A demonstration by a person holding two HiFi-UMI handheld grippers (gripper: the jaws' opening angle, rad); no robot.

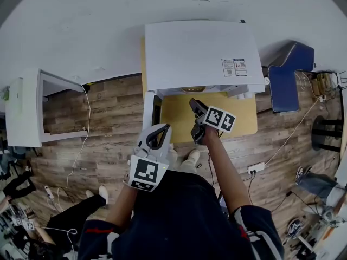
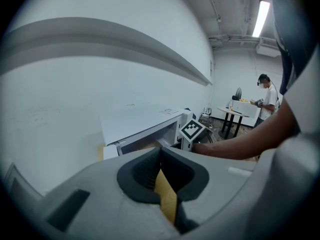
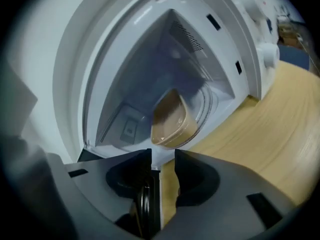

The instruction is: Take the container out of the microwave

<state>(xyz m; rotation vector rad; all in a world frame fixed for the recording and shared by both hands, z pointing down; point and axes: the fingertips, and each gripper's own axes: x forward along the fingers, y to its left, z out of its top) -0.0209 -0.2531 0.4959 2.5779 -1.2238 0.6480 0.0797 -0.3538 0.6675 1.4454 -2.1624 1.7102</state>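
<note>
The white microwave [image 1: 201,53] stands on the yellow bench [image 1: 241,118], its door [image 1: 148,112] swung open at the left. The right gripper [image 3: 162,156] faces the cavity, fingers apart and empty. The left gripper [image 2: 160,154] hangs behind, fingers together. The tan container [image 3: 172,121] sits inside the cavity.

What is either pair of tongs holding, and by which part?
Nothing. The right tongs stand open short of the container; the left tongs are shut, empty.
</note>
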